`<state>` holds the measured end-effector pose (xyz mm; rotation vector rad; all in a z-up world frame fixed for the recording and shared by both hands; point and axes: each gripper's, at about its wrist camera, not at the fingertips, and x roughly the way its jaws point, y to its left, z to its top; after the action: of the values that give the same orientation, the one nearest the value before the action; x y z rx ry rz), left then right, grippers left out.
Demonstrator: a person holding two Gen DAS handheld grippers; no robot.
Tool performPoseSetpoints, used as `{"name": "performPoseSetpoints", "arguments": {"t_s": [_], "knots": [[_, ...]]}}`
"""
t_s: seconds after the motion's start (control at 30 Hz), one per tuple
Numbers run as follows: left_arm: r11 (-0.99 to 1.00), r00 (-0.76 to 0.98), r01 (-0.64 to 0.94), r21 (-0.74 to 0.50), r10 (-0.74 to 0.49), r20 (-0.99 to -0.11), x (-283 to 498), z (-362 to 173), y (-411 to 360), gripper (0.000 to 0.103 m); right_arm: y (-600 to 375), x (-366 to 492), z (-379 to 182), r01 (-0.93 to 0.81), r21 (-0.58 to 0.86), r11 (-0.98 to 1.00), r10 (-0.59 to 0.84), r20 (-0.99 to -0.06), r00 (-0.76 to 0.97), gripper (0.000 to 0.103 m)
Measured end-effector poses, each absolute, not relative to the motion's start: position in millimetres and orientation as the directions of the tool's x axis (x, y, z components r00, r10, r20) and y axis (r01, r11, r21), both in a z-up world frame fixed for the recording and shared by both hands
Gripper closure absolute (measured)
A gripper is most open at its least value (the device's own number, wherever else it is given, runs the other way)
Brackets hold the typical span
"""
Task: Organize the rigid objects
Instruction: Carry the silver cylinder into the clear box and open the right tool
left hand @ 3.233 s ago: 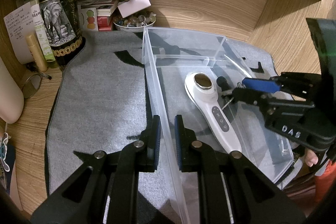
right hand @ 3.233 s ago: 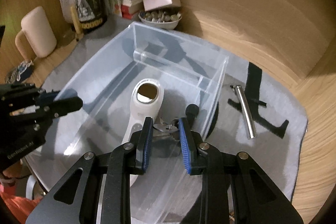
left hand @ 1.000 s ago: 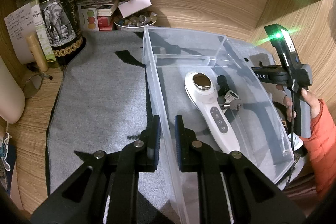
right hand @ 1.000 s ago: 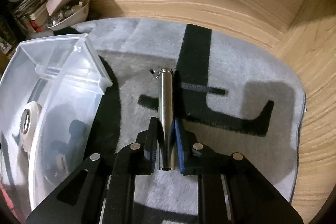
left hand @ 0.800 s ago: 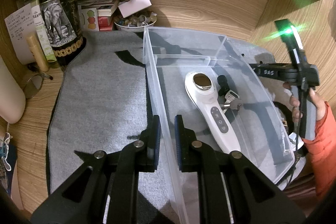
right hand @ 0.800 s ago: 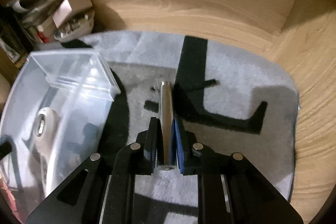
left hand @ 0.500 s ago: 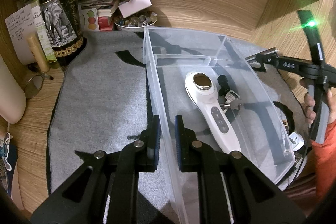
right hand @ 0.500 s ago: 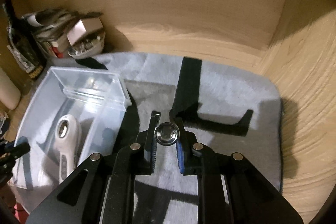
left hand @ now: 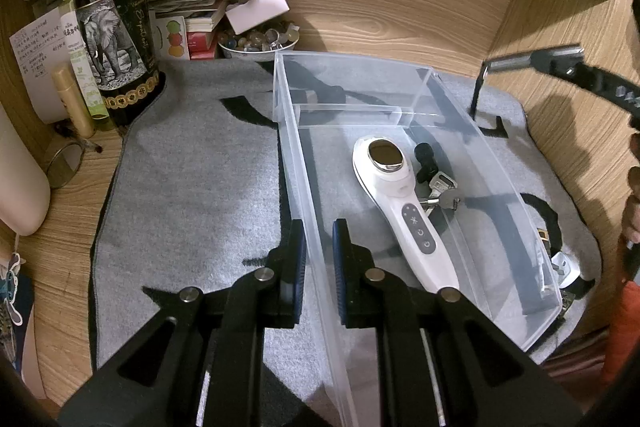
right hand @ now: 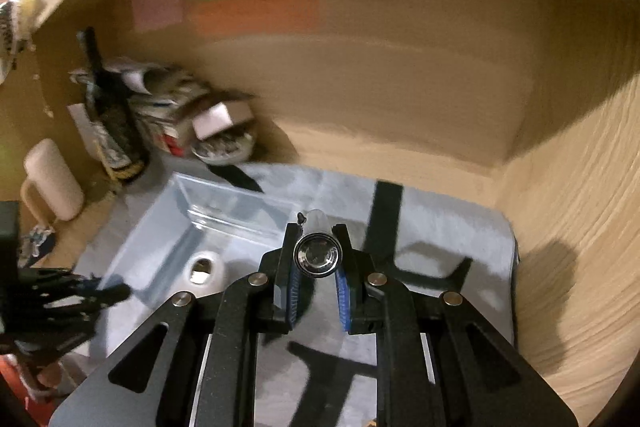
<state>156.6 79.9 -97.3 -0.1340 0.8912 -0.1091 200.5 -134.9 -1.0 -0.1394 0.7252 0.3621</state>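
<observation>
Metal tube (right hand: 317, 254) held aloft in the right gripper (right hand: 317, 267), above the mat and beside the clear bin (left hand: 500, 187).

Detail: tube sits clamped btwn the two blue pads, butt end facing the right wrist cam, far end poking out past the tips; in the left wrist view it shows at upper right, clear of the grey mat (left hand: 192, 179). Left gripper (left hand: 319, 251) has its jaws narrow, pinched on the bin's near wall, one pad inside and one outside. In the bin: white handheld device (left hand: 400, 195) w/ keys (left hand: 440, 189) touching its side. Wooden desk nook around; wine bottle (left hand: 116, 27), papers and a bowl of stones (left hand: 258, 41) at back left.
</observation>
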Motion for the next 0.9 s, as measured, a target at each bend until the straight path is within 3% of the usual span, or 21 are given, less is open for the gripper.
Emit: {"name": "performPoseSetpoints", "arguments": {"t_s": [0.33,0.9], "knots": [[0.986,0.624,0.039,-0.160,-0.149,-0.767,156.7,-97.3,79.5,0.090,-105.0,174.8,18.3,-0.461,-0.026,0.887,0.350,-0.612,0.709,0.089],[0.986,0.624,0.040,-0.164,-0.153,-0.767,156.3,-96.7,79.8,0.090,-67.8,193.0,-56.8,-0.510,-0.061,0.858,0.285,-0.769,0.572,0.089]]}}
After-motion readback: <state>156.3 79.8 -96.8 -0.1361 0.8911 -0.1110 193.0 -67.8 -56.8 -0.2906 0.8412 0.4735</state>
